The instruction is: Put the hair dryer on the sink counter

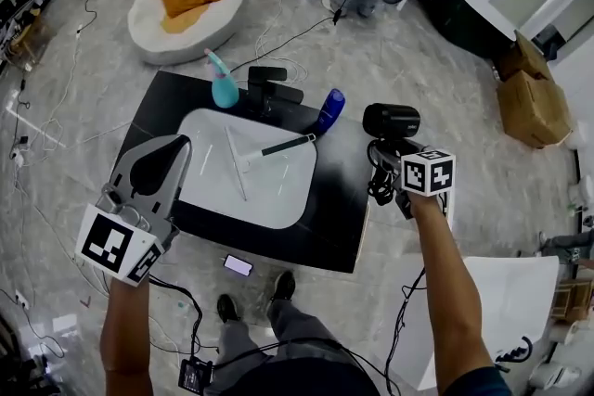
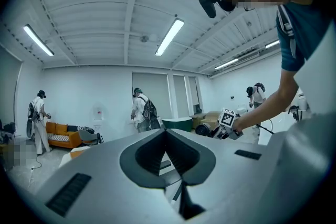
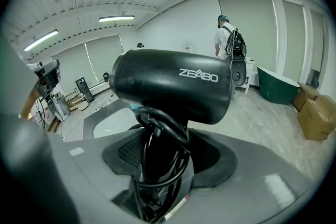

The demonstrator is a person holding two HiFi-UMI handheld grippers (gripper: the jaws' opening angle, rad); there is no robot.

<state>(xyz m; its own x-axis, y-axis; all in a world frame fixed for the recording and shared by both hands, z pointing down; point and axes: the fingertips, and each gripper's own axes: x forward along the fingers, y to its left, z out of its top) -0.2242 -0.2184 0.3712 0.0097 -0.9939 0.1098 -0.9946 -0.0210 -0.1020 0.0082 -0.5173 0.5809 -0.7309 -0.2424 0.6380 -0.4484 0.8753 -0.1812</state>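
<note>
Lower left in the head view, the left gripper (image 1: pixel 176 148) is closed on nothing. At middle right, the right gripper (image 1: pixel 385 164) has its jaws set wide and clamped on the handle of the hair dryer (image 1: pixel 391 120). The dryer has a glossy black barrel lettered ZEABO, with black cord wound round its handle, and stands upright by the right edge of the black sink counter (image 1: pixel 339 220).

The grey left tool (image 1: pixel 160 162) and right tool (image 1: pixel 387 166) each carry 1 white cube (image 1: pixel 427 172) with black squares. The person wears a teal sleeve (image 1: pixel 475 382), grey trousers (image 1: pixel 290 325) and black shoes (image 1: pixel 227 308).
</note>
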